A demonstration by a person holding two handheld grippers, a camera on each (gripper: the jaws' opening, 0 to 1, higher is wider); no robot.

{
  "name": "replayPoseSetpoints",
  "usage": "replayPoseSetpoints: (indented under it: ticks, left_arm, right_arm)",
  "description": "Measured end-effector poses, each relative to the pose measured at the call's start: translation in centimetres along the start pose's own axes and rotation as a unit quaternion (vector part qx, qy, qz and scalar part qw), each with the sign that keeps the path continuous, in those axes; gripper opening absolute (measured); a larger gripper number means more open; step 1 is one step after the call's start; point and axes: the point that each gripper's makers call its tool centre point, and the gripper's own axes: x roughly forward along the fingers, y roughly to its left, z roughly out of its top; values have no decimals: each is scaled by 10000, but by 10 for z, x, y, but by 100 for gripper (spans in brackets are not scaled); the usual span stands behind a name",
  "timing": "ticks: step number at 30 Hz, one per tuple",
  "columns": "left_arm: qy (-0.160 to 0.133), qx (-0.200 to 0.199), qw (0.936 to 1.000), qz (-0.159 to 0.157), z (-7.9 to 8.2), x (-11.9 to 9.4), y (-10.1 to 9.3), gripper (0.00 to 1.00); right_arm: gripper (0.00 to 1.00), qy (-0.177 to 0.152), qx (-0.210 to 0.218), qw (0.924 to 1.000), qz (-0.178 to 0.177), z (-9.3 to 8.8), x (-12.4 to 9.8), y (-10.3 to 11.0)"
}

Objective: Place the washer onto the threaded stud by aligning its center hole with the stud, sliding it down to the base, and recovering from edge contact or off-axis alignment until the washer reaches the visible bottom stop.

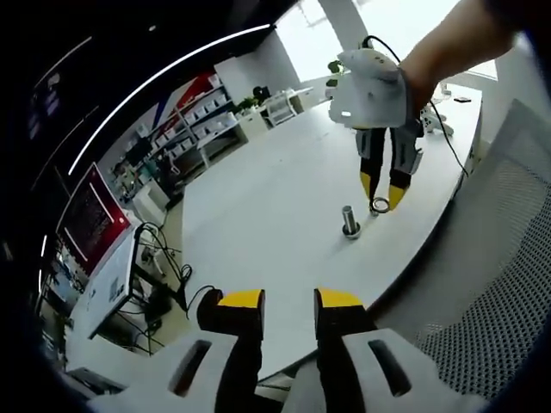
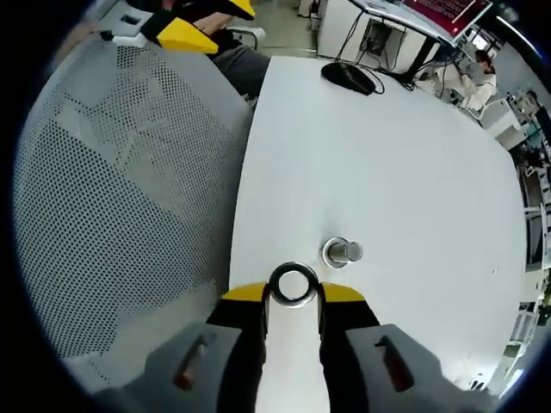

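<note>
A short threaded metal stud (image 1: 350, 222) (image 2: 342, 252) stands upright on the white table (image 1: 275, 181) (image 2: 387, 155). The steel washer (image 2: 293, 286) (image 1: 379, 206) sits flat between my right gripper's (image 2: 294, 294) (image 1: 382, 194) yellow tips, which close on its rim. It is low at the table, just beside the stud and off its axis. A hand holds that gripper pointing down. My left gripper (image 1: 290, 301) (image 2: 185, 30) hovers back off the table's near edge, open with nothing between its fingers.
A grey mesh chair back (image 2: 112, 198) (image 1: 508, 258) stands against the table's curved edge. A black computer mouse (image 2: 349, 77) lies at the far side. A red-lit screen (image 1: 90, 219) and shelving (image 1: 194, 120) stand beyond the table.
</note>
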Motion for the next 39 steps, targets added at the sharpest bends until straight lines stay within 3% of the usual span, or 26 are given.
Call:
replayPoseSetpoints:
  ticks: [9, 13, 39]
  left_arm:
    - [27, 2, 10000, -14, 0, 1, -1, 19]
    - [77, 8, 10000, -33, -1, 2, -1, 19]
    - [79, 25, 9999, -87, -2, 1, -3, 17]
  right_arm:
    - [23, -65, 50, 9989, -456, 5, 9, -34]
    - [23, -87, 145, 9986, -503, 7, 16, -41]
    - [23, 315, 63, 9995, 10, 7, 47, -44]
